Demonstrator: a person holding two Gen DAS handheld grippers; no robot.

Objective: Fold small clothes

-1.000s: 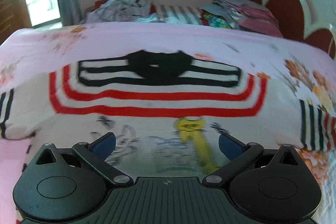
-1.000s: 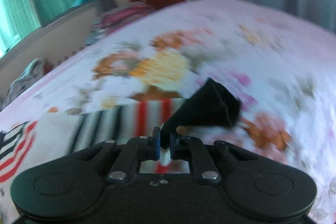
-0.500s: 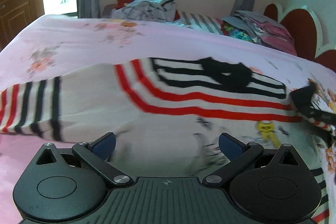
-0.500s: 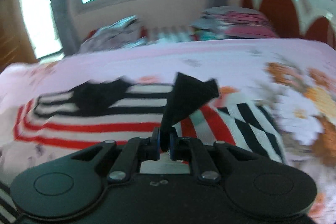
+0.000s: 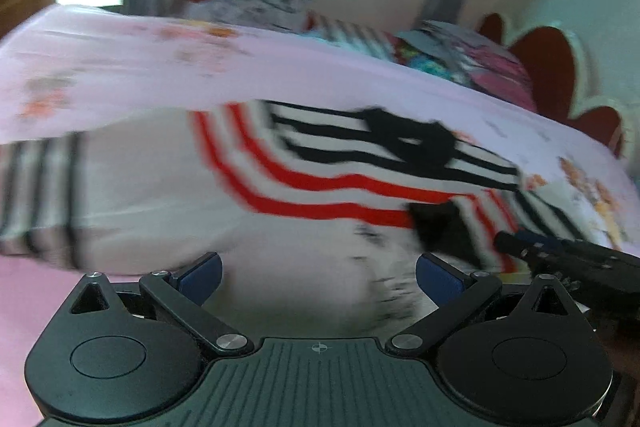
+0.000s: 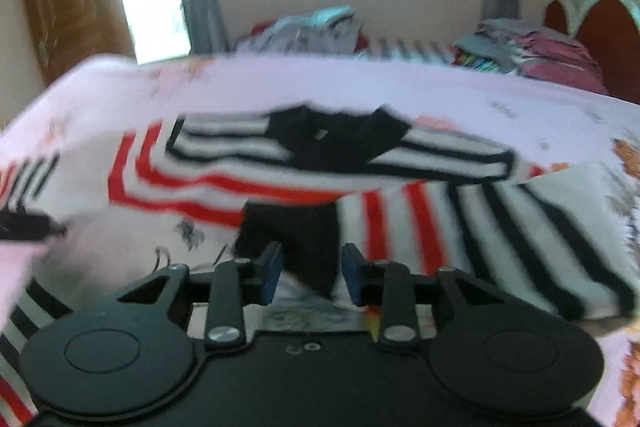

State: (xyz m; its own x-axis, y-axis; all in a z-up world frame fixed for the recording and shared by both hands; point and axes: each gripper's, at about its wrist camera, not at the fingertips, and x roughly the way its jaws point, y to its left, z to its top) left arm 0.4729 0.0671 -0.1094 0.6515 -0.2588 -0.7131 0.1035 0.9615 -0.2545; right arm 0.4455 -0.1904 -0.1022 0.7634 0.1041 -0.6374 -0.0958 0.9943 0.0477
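Striped shirt spread flat across the pink floral bedsheet, filling the middle of both views, right sleeve folded in over the body at centre right. Right gripper low at centre, jaws just been opening, black cuff lying loose between the parted pads. Left gripper at bottom centre, fingers spread wide over white fabric, pinching nothing.

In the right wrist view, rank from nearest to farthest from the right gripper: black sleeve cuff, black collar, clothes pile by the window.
1. Black sleeve cuff, between the right gripper pads.
2. Black collar, mid-bed.
3. Clothes pile, far edge under the window.
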